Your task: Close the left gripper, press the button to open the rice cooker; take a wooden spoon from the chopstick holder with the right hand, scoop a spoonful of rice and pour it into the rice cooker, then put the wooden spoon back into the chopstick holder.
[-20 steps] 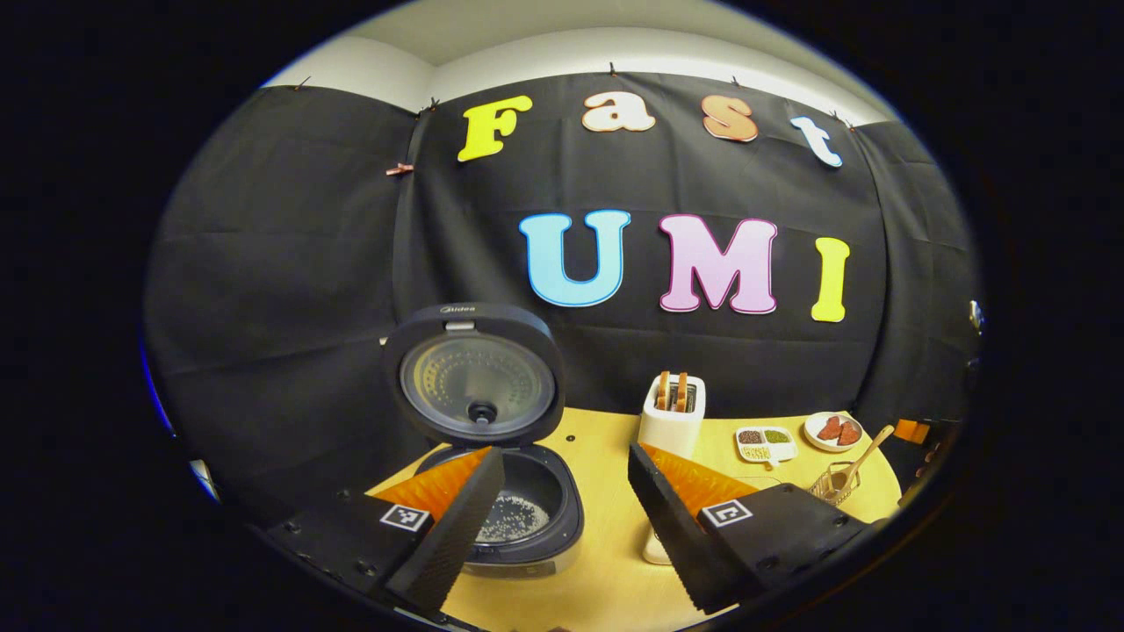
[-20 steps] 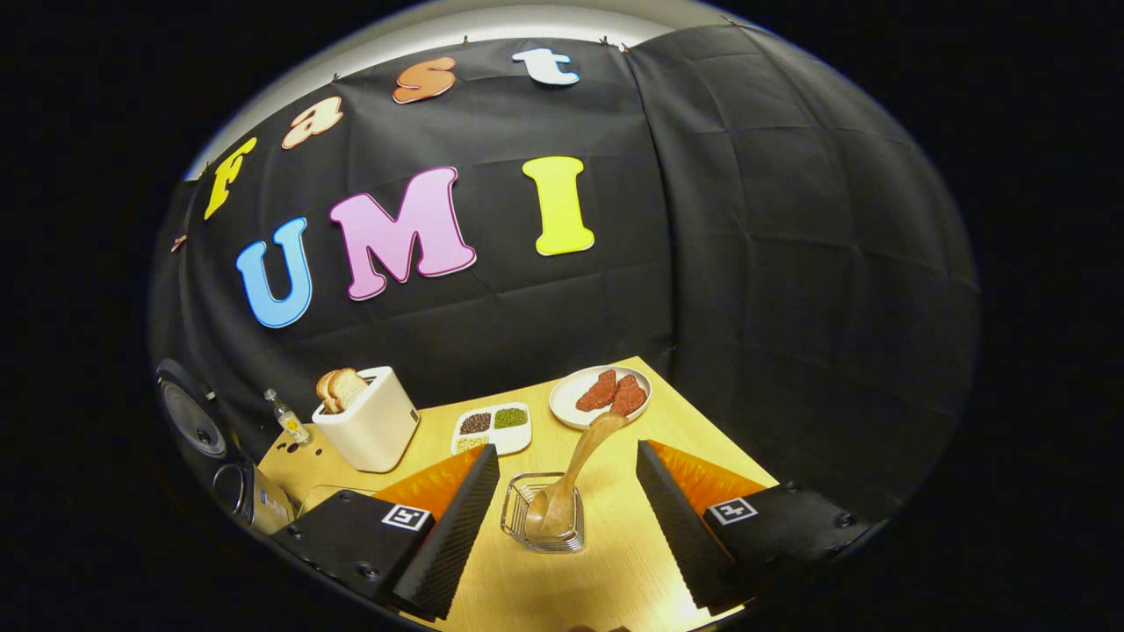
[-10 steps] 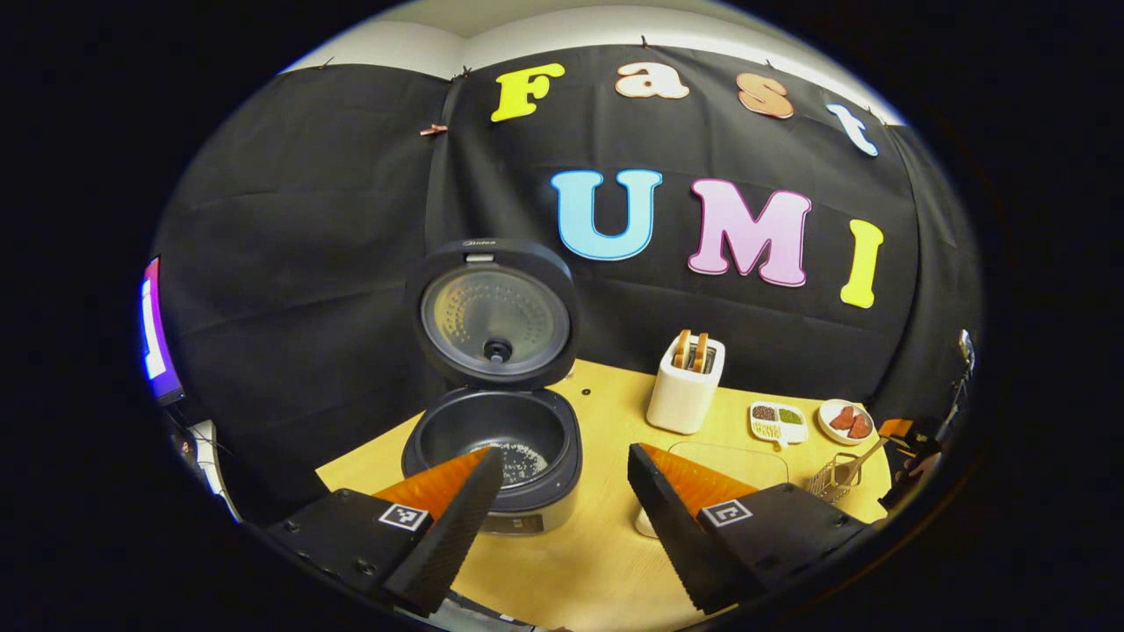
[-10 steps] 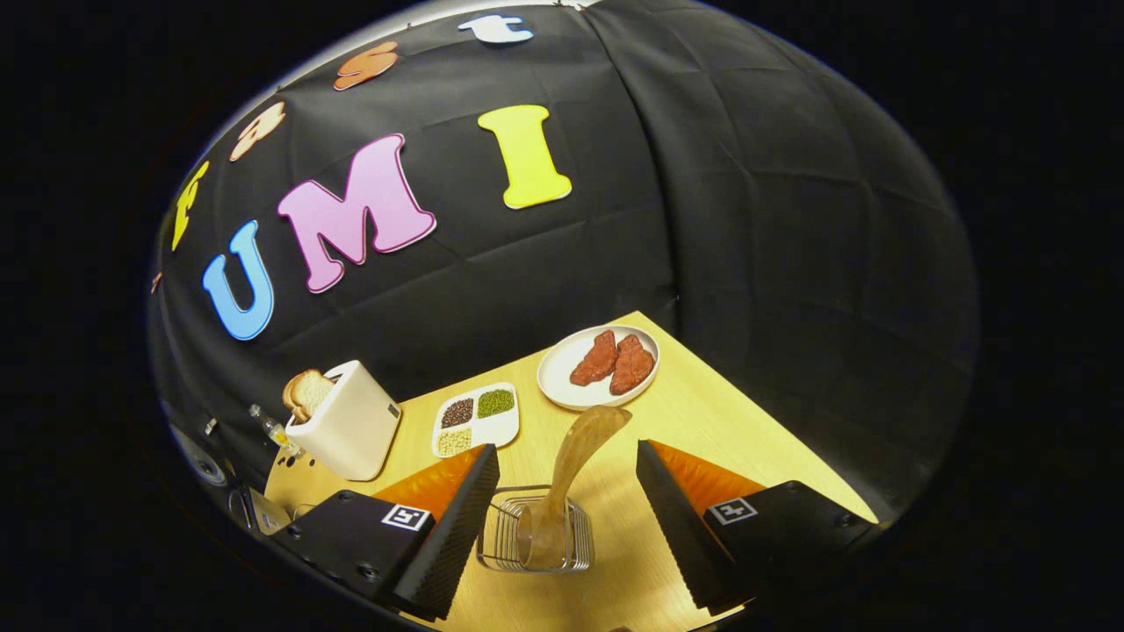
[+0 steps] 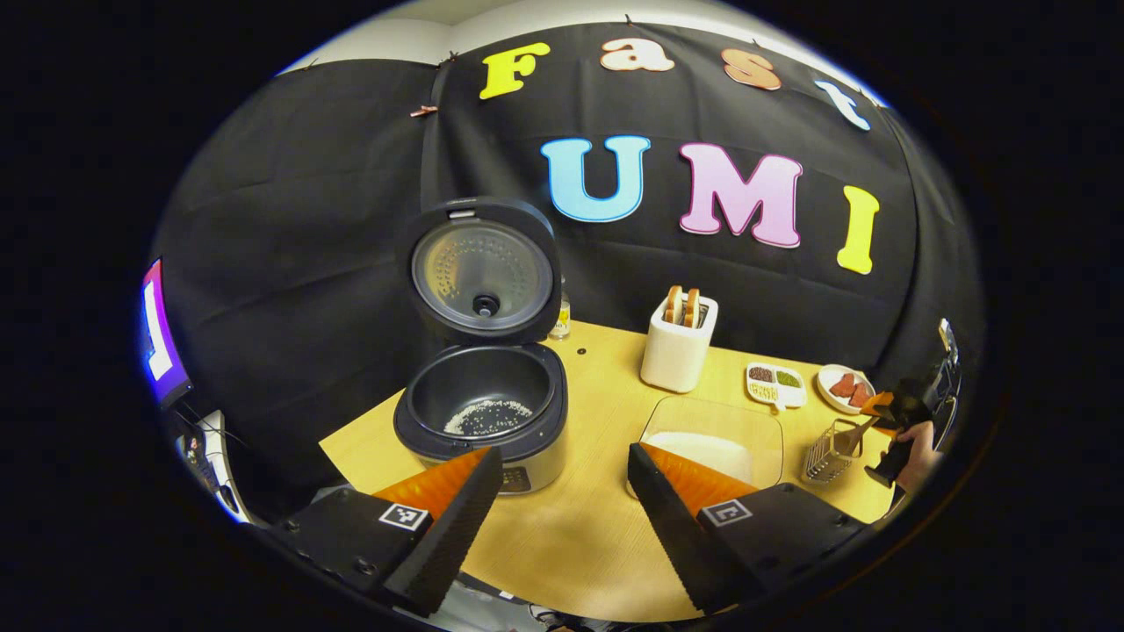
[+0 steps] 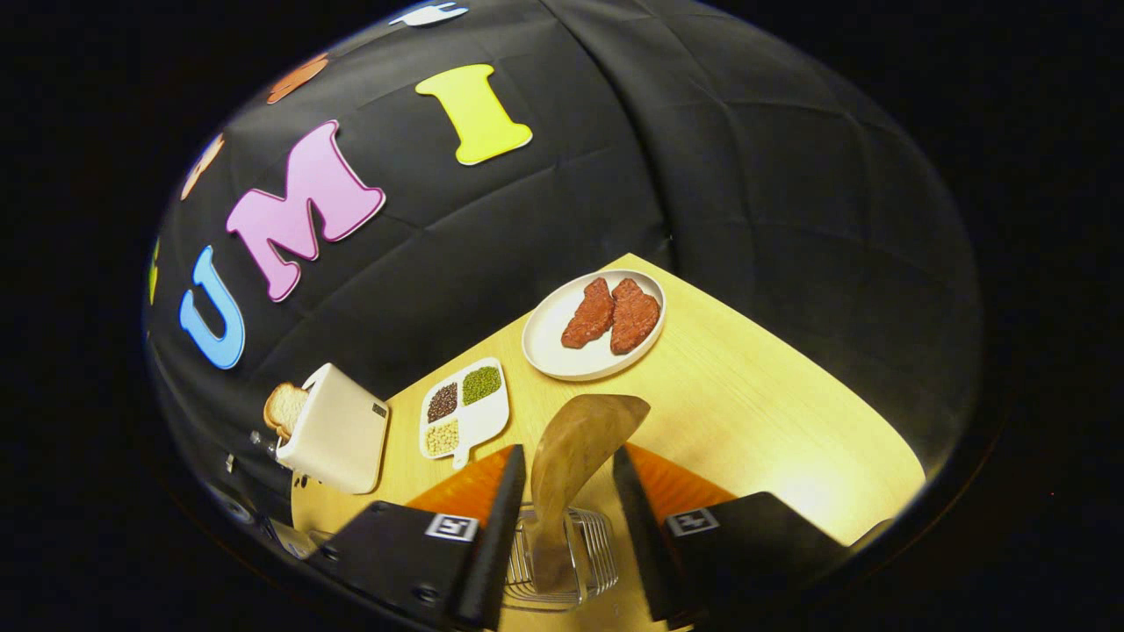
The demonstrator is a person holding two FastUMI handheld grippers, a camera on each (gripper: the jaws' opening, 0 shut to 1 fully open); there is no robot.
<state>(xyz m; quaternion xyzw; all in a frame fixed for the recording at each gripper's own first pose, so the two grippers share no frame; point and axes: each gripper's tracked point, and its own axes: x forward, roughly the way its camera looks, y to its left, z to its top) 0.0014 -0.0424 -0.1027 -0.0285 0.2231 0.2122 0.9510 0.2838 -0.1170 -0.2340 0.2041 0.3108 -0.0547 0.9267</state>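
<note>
Two jobs, one looks done: the rice cooker (image 5: 481,412) by the table's left edge gapes open, and the left gripper (image 5: 562,518) hangs spread and idle. Near the right edge, the right gripper (image 6: 566,518) closely flanks the wooden spoon (image 6: 575,443) in the chopstick holder (image 6: 597,549); actual contact is hard to tell. Next is probably a firm pinch and a straight lift.

On the tabletop (image 5: 588,544), the rice cooker (image 5: 483,412) stood near the left edge, lid raised, rice lying in its pot. A toaster (image 5: 676,351) stood by the back edge, a small bottle (image 5: 559,318) between the two. Right of the toaster lay a divided dish (image 5: 774,384), then a plate (image 5: 841,388) near the back right corner. A tray (image 5: 716,439) lay before the toaster. The chopstick holder (image 5: 825,452) sat by the right edge, the wooden spoon (image 6: 575,456) standing in it.
</note>
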